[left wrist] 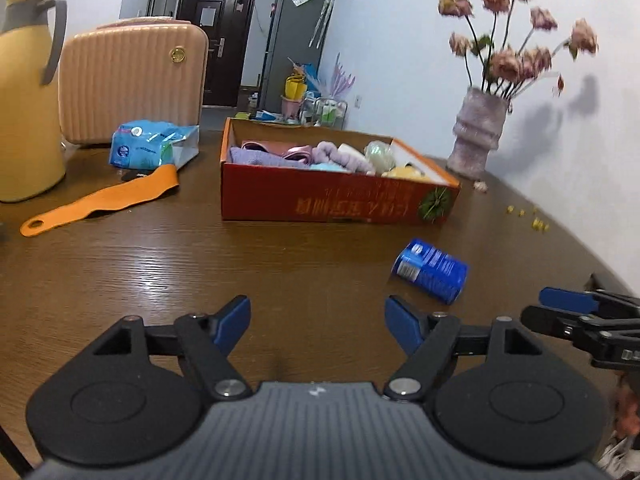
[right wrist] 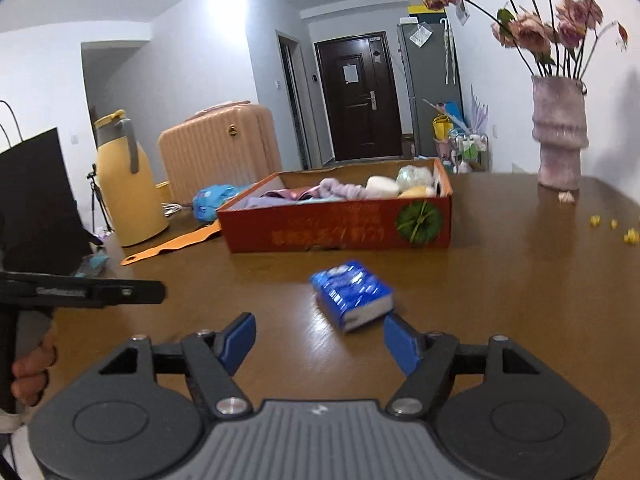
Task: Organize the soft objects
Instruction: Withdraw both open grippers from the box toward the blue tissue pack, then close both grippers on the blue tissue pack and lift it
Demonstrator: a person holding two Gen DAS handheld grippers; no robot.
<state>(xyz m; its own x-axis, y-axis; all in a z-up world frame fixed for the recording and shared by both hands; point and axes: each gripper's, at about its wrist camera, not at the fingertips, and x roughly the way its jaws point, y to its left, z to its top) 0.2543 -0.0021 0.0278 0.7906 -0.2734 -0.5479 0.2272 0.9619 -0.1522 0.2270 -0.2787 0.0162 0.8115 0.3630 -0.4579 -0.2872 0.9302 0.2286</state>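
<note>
A red cardboard box [left wrist: 332, 200] [right wrist: 340, 228] stands on the brown table [left wrist: 160, 264] and holds several soft things: purple and pink cloths, a white roll, a yellow plush. A blue tissue pack [left wrist: 430, 271] [right wrist: 352, 295] lies on the table in front of the box. My left gripper [left wrist: 318, 326] is open and empty, well short of the pack and to its left. My right gripper [right wrist: 319, 340] is open too, with the pack just beyond its right fingertip. A blue wet-wipe packet [left wrist: 154, 146] [right wrist: 212, 200] lies left of the box.
An orange strap [left wrist: 100, 200] [right wrist: 176, 245] lies left of the box. A yellow jug [left wrist: 28, 96] [right wrist: 128, 180] and a pink suitcase [left wrist: 132, 80] stand at the back left. A vase of dried flowers [left wrist: 478, 132] [right wrist: 560, 132] stands at the right, small yellow bits [right wrist: 630, 236] near it.
</note>
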